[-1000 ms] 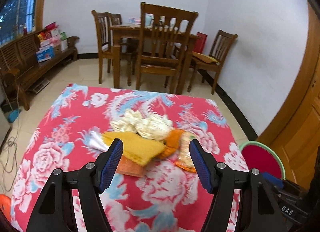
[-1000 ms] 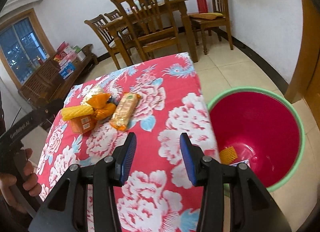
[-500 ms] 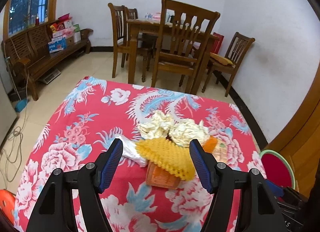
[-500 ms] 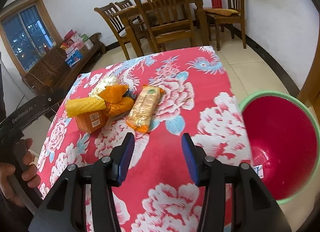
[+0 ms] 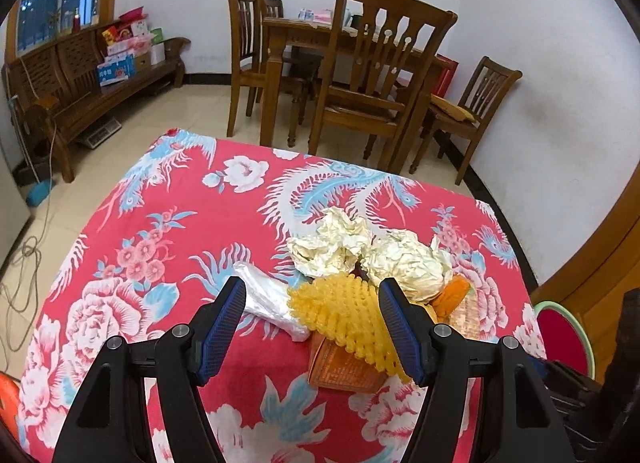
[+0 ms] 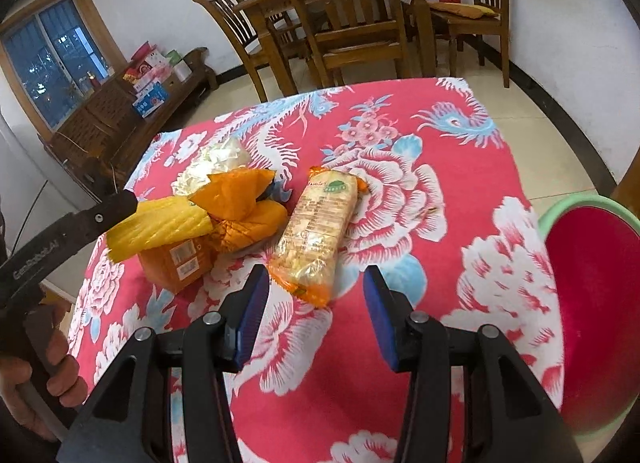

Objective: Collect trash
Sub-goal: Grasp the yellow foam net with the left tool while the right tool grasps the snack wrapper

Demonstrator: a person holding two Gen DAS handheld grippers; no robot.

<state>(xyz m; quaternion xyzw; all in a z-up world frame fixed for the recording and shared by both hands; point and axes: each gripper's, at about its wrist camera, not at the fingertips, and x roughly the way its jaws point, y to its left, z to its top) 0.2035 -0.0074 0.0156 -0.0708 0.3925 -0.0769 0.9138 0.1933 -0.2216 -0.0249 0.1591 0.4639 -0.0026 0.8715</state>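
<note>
Two tools, both with jaws apart and gripping nothing: my left tool (image 5: pixel 312 311) frames the yellow foam net (image 5: pixel 344 315) on the bench (image 5: pixel 168 231); my right tool (image 6: pixel 316 297) hovers just short of the cracker packet (image 6: pixel 316 231). Beyond lie crumpled papers (image 5: pixel 360 247).

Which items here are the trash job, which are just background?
Job:
- yellow foam fruit net
- orange carton
- crumpled cream paper
- orange plastic bag
- cracker packet
- clear plastic wrapper
- red bin with green rim

Background:
- wooden dining chairs
- boxes on bench
- floor cable
</note>
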